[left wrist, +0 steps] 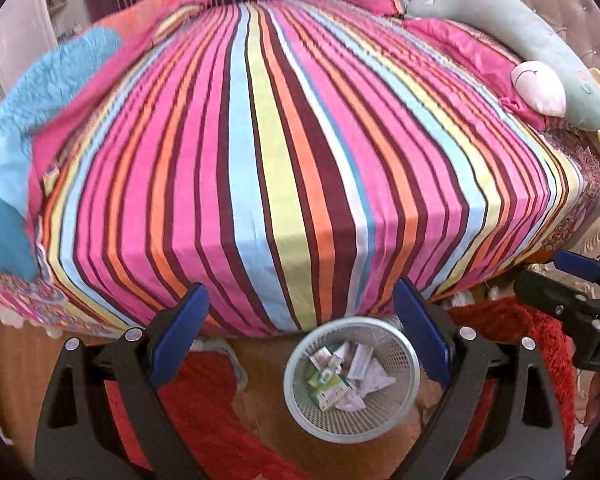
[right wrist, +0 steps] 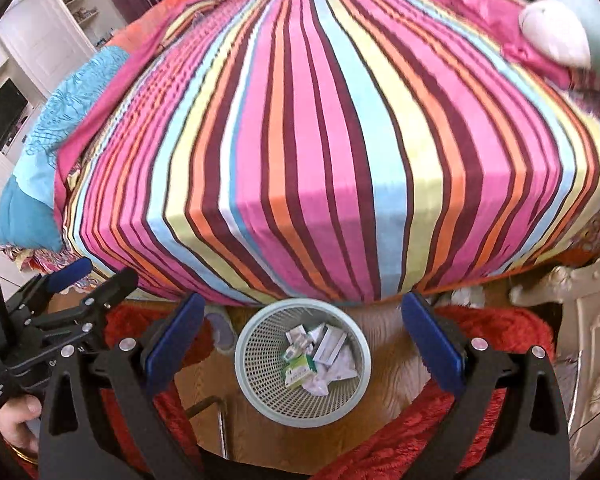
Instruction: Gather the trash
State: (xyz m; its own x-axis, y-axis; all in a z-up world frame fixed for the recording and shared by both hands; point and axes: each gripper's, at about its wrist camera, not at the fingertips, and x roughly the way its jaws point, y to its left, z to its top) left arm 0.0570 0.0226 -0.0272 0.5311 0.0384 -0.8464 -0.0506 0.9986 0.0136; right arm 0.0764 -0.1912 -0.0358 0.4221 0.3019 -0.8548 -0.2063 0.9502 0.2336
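While both grippers, left (left wrist: 300, 320) and right (right wrist: 302, 326), hold their fingers wide apart with nothing between, the basket (right wrist: 256, 360) of trash (right wrist: 320, 354) sits below by the bed (right wrist: 320, 140).

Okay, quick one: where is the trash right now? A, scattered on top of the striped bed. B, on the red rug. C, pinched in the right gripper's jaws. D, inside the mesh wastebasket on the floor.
D: the crumpled papers and green packet lie inside the mesh wastebasket at the foot of the striped bed.
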